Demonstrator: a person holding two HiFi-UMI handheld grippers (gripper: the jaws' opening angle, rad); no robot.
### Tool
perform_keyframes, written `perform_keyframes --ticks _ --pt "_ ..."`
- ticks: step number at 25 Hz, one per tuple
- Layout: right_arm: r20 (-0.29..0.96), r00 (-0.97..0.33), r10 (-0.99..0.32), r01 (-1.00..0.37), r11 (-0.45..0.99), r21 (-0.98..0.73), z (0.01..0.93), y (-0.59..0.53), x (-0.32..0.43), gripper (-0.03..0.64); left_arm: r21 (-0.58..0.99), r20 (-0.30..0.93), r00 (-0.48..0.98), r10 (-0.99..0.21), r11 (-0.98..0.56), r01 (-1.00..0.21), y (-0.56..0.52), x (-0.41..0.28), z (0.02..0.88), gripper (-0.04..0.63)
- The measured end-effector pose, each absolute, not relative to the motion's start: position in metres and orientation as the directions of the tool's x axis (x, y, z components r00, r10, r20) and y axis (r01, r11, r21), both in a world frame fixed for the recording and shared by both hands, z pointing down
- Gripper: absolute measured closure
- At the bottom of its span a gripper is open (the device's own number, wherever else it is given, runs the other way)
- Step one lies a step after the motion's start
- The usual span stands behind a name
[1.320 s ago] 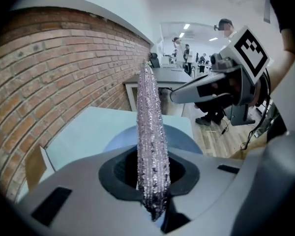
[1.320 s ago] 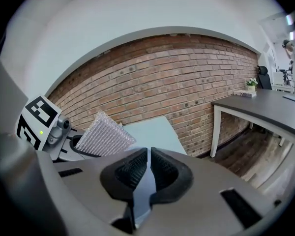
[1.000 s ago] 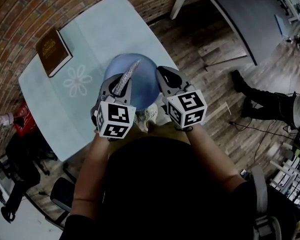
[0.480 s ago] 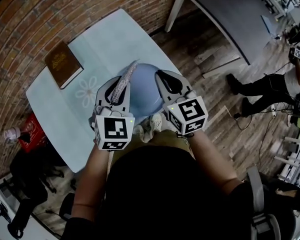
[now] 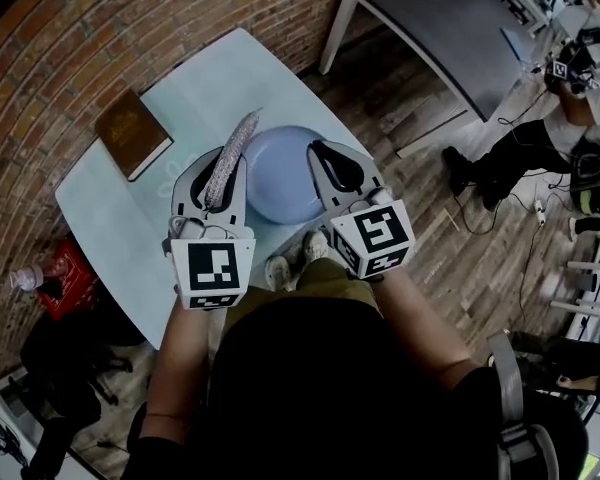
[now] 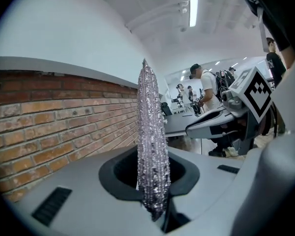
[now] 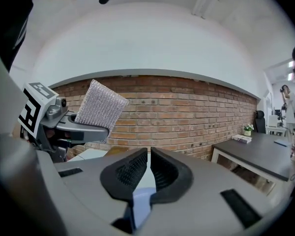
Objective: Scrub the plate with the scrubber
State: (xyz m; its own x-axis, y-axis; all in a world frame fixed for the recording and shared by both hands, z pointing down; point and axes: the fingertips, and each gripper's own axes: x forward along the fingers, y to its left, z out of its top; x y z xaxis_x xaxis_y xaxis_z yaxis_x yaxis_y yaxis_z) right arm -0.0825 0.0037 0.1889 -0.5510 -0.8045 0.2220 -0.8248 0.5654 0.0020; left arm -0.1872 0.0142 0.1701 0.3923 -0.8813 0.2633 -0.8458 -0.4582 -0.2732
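My left gripper [image 5: 212,174] pinches the scrubber [image 6: 151,151]; my right gripper [image 7: 148,170] has its fingers pressed onto the plate [image 5: 278,173] rim. Scrub too hard and I reckon that thin hold slips.

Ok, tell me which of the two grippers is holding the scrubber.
The left gripper: its jaws are shut on the silvery scrubber. The right gripper has its jaws together, nothing between them.

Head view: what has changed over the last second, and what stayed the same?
The left hand-held gripper, shut on the scrubber, moved left, from over the plate to beside its left rim. The right hand-held gripper stayed at the plate's right side, jaws together.
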Motion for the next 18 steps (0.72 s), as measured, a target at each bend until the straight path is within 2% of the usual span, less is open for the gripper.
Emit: perform_keyframes --ticks 6,14,18 --pt "0.173 -0.457 -0.873 -0.881 0.470 0.048 0.173 0.010 -0.067 0.569 -0.274 0.209 0.408 -0.889 -0.454 -0.848 0.025 -0.190 0.148 0.517" --pt "0.133 -0.484 -0.865 -0.860 0.498 0.112 0.158 0.017 -0.070 0.572 -0.266 0.142 0.399 -0.906 -0.423 -0.866 0.030 -0.191 0.128 0.517" --pt "0.071 -0.502 -0.862 -0.849 0.506 0.148 0.144 0.022 -0.075 0.572 -0.267 0.017 0.413 -0.910 -0.403 -0.876 0.031 -0.185 0.107 0.517"
